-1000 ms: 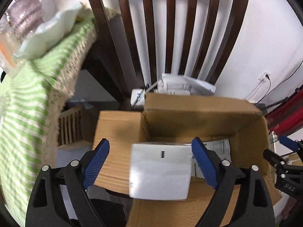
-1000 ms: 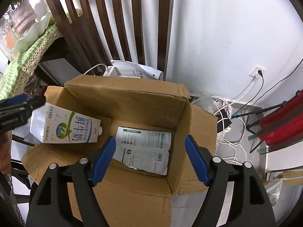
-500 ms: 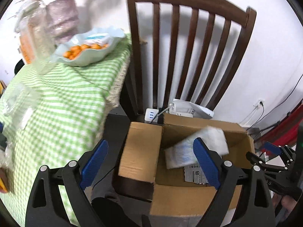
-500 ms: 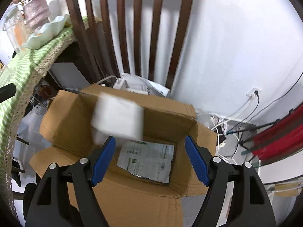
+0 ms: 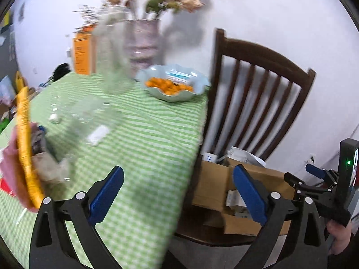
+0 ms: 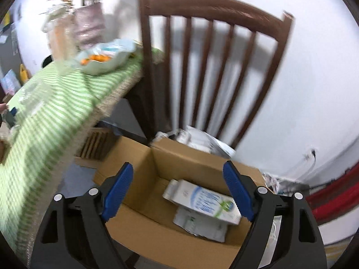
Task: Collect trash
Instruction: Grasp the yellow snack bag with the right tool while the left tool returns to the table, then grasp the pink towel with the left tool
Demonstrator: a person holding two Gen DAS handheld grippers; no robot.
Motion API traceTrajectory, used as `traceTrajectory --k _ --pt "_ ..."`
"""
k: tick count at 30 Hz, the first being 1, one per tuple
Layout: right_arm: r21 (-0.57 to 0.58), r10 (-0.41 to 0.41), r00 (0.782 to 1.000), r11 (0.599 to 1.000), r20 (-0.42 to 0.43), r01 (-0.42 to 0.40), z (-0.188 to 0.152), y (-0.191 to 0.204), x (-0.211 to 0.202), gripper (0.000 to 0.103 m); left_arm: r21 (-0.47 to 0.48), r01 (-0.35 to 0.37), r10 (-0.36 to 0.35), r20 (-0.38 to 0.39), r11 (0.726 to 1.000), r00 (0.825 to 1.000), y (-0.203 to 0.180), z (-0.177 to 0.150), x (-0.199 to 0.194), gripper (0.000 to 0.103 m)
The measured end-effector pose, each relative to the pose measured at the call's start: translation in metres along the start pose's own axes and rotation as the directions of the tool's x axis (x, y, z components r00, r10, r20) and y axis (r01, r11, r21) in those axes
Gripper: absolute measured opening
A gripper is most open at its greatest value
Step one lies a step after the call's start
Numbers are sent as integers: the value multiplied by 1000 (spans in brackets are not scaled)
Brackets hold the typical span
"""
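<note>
An open cardboard box point(image 6: 190, 168) sits on the seat of a dark wooden chair point(image 6: 213, 67). Inside it a white milk carton point(image 6: 202, 199) lies on top of a printed paper packet point(image 6: 202, 226). My right gripper point(image 6: 178, 190) hangs above the box, its jaws opening with nothing between them. My left gripper point(image 5: 178, 192) is over the edge of the green checked table point(image 5: 145, 145), jaws opening and empty. The box point(image 5: 215, 186) shows at its right, with the right gripper point(image 5: 314, 179) beyond. An orange wrapper point(image 5: 25, 148) and crumpled trash point(image 5: 47, 165) lie at the table's left.
On the table stand a light-blue bowl of orange fruit point(image 5: 172, 85), a clear jar point(image 5: 112, 56), a vase of flowers point(image 5: 141, 38) and an orange box point(image 5: 82, 53). A power strip and white bag point(image 6: 202, 141) sit behind the cardboard box. Cables and red bars point(image 6: 332, 192) are at right.
The milk carton left my left gripper and dropped into the box. Both grippers rose and swung left, bringing the table top into view.
</note>
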State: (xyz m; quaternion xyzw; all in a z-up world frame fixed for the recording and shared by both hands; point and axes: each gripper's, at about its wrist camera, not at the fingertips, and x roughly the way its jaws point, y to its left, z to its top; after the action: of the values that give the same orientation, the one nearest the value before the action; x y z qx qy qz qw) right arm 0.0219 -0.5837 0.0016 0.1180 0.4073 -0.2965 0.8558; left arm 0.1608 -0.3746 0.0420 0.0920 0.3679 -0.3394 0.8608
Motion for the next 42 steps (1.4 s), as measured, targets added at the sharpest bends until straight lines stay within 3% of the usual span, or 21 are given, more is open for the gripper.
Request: traceTrajectory --k 8,13,18,27,32,33,35,37,42 --pt "-107 123 988 988 89 -113 31 86 -17 79 -94 -93 100 63 991 993 78 -7 -39 95" --pt "-193 239 961 958 142 -210 44 154 -30 79 -159 -168 186 106 973 977 132 -16 -68 95" --pt "-261 383 911 905 152 -336 47 219 -39 79 -283 -245 283 100 927 954 204 -32 -91 95" --pt "-329 590 806 773 57 -542 41 334 -35 79 -439 -336 393 44 833 918 306 -61 -123 95" --pt "-315 630 777 739 9 -595 38 378 -20 79 -507 -344 407 14 790 913 339 -79 -133 95" --pt "-322 627 779 736 -10 -596 37 388 -16 76 -513 -343 406 11 787 914 342 -83 -134 95" --pt "-321 632 773 723 -47 -611 35 397 -11 55 -521 -336 397 7 785 918 347 -85 -132 95" --pt "-305 652 754 706 -72 -639 35 401 -9 25 -516 -325 381 4 792 925 347 -85 -127 95" --pt "-307 706 707 664 -44 -682 40 388 -29 7 -489 -290 328 -8 823 944 338 -78 -102 95"
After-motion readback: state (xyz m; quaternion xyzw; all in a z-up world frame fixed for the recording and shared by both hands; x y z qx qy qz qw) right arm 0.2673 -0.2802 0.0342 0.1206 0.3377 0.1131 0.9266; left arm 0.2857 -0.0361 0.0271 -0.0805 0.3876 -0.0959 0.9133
